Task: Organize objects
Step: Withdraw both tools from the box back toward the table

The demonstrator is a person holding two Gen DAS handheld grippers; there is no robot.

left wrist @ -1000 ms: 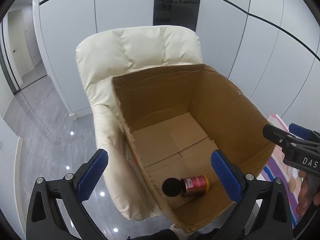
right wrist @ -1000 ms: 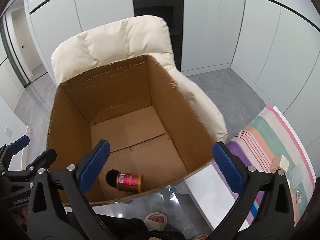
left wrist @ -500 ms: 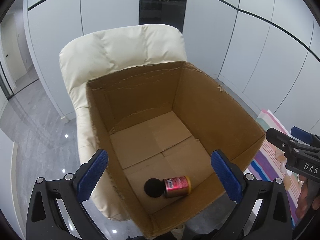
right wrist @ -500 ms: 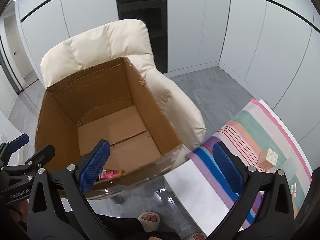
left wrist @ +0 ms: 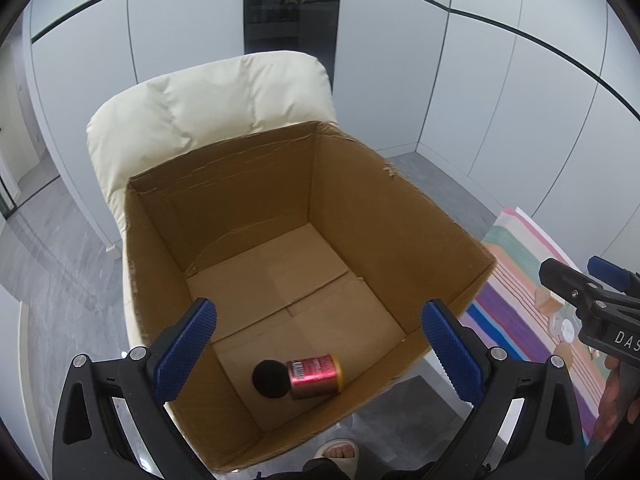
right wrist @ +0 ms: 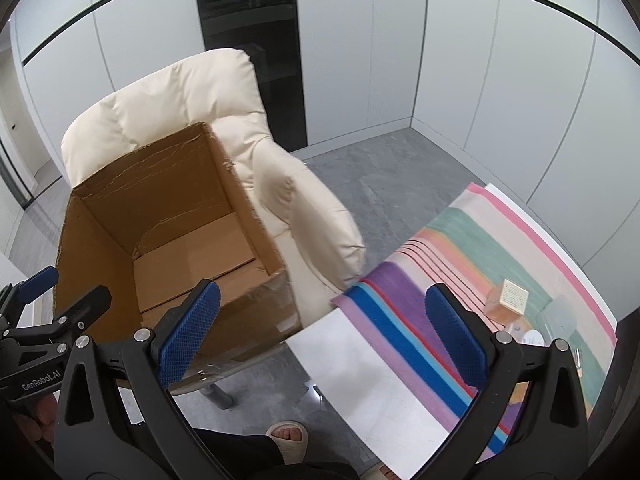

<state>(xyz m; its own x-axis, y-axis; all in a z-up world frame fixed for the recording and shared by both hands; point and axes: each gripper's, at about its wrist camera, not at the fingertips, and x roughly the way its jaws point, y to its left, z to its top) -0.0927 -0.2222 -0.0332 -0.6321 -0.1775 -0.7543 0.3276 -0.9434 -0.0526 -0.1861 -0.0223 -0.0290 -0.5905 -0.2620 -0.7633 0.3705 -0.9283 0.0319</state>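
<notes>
Red-and-gold can (left wrist: 316, 376) lying on its side on the floor of the cardboard box (left wrist: 392, 220), near the box's front wall, black cap (left wrist: 270, 378) pointing toward the left wall; no contact with either gripper. Box open at the top, upright, resting on the seat of a cream padded armchair (left wrist: 208, 108); inner flaps flat, torn edge along the rim. Left gripper (left wrist: 318, 350) held above the front part of the box, blue-padded fingers (left wrist: 186, 350) spread wide apart, nothing between them — released. Right gripper (right wrist: 322, 334) positioned to the right of the box, over the near corner of a table with a striped cloth (right wrist: 460, 248) in pink, green, purple and blue; fingers (right wrist: 456, 338) likewise spread wide, empty. On the cloth, toward its far right: a small tan block with a printed top (right wrist: 507, 300), and beside it some small pale items, too blurred to identify. In the left wrist view, right gripper visible at the right edge, gripped by a hand (left wrist: 616, 400). Sandalled foot (right wrist: 289, 438) on the grey tiled floor (right wrist: 372, 168) below the grippers. White panelled walls and one dark panel marked "A7" (right wrist: 250, 40) behind the armchair.
</notes>
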